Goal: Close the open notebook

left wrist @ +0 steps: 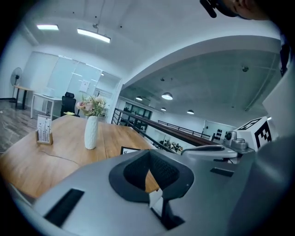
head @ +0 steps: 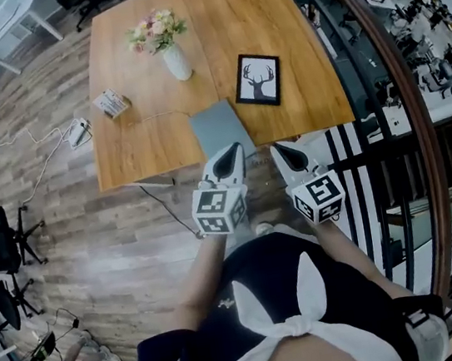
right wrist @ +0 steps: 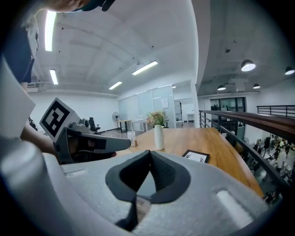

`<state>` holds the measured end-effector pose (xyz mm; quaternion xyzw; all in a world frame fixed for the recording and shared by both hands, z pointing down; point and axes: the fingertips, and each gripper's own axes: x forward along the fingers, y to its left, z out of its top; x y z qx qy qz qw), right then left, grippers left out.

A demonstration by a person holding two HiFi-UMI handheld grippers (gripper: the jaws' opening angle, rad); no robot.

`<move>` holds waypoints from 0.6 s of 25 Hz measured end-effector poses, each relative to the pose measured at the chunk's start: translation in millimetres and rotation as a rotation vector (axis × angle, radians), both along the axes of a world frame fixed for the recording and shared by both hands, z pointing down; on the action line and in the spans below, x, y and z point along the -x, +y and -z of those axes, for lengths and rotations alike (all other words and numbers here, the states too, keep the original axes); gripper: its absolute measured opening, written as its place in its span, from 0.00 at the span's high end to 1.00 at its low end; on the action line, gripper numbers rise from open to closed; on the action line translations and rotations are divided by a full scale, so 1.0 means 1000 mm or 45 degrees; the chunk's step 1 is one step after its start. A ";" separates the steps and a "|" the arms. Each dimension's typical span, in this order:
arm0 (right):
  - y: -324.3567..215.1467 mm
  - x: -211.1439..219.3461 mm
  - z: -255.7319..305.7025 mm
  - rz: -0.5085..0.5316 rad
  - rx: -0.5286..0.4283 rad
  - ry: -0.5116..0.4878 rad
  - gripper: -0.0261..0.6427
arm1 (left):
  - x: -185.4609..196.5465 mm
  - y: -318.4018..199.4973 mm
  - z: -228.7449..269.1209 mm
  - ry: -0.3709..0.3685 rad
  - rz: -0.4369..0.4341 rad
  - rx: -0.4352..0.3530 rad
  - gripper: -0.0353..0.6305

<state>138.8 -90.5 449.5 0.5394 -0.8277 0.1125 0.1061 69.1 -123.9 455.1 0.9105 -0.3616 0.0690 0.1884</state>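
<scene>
The notebook [head: 220,127] lies flat at the near edge of the desk [head: 144,137], grey cover up, and looks already closed. A framed deer picture [head: 258,79] stands just beyond it to the right, and a vase of flowers [head: 174,57] is farther off to the left. The left tool [head: 228,160] and right tool [head: 290,156] hang side by side just off the desk's near edge, each clenched on nothing. The closing step seems done. What remains, I judge, is checking that the cover stays flat, pressing it down if it lifts.
</scene>
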 end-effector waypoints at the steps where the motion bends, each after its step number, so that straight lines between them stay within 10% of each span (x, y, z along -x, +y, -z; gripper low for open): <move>1: 0.011 0.004 -0.001 0.012 -0.005 0.000 0.97 | 0.004 0.012 -0.001 -0.013 0.008 -0.009 0.92; 15: 0.079 0.032 -0.005 0.141 -0.039 0.020 0.97 | 0.029 0.096 -0.005 -0.041 0.095 -0.026 0.92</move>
